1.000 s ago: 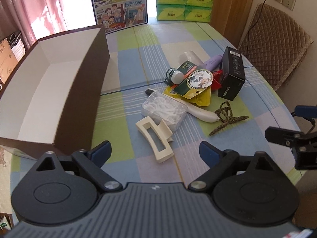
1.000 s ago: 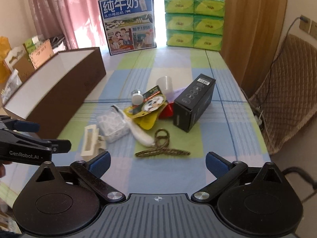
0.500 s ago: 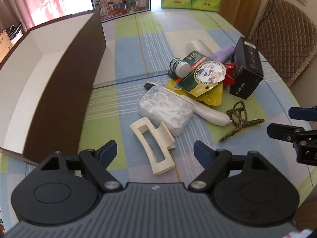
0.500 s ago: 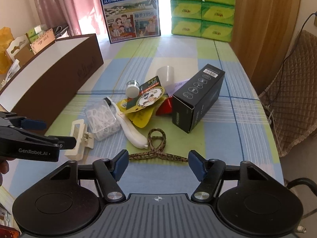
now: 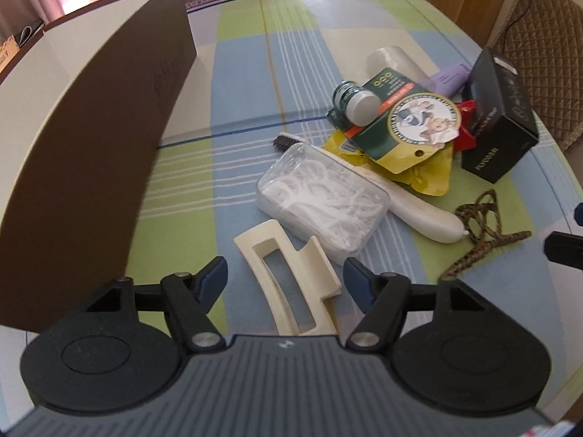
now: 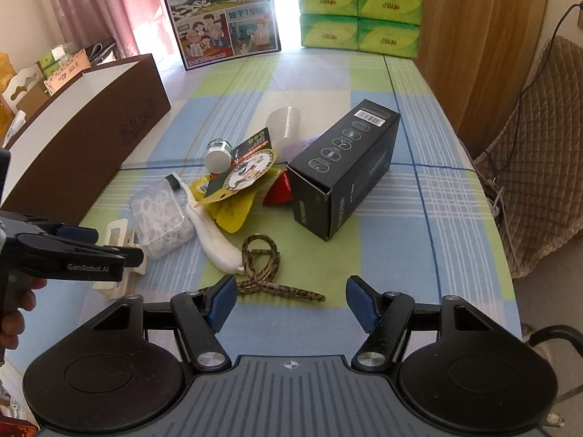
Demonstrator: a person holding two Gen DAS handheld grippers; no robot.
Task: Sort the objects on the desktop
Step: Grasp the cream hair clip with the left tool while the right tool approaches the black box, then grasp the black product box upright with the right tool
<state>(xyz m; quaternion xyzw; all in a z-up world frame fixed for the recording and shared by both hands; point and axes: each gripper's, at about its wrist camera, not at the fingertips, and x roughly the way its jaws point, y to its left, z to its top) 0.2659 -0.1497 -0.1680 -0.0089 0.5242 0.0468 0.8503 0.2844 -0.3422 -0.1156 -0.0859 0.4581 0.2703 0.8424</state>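
Your left gripper (image 5: 284, 278) has its jaws apart around the cream hair claw clip (image 5: 288, 280) lying flat on the tabletop (image 5: 237, 91). Lower squarely, close across its spine, then carry it to the brown box (image 5: 109, 138). Your right gripper (image 6: 289, 300) waits with jaws apart.

tablecloth (image 6: 382, 83): checked woven cloth, matt
hair claw (image 5: 288, 276): cream plastic, matt, smooth
floss pick case (image 5: 320, 200): clear glossy plastic
black box (image 6: 346, 174): cardboard, satin sheen
brown box (image 6: 87, 142): matt card outside, white inside
patterned hair claw (image 6: 269, 273): mottled brown plastic
bottle cap (image 6: 218, 160): shiny metal look
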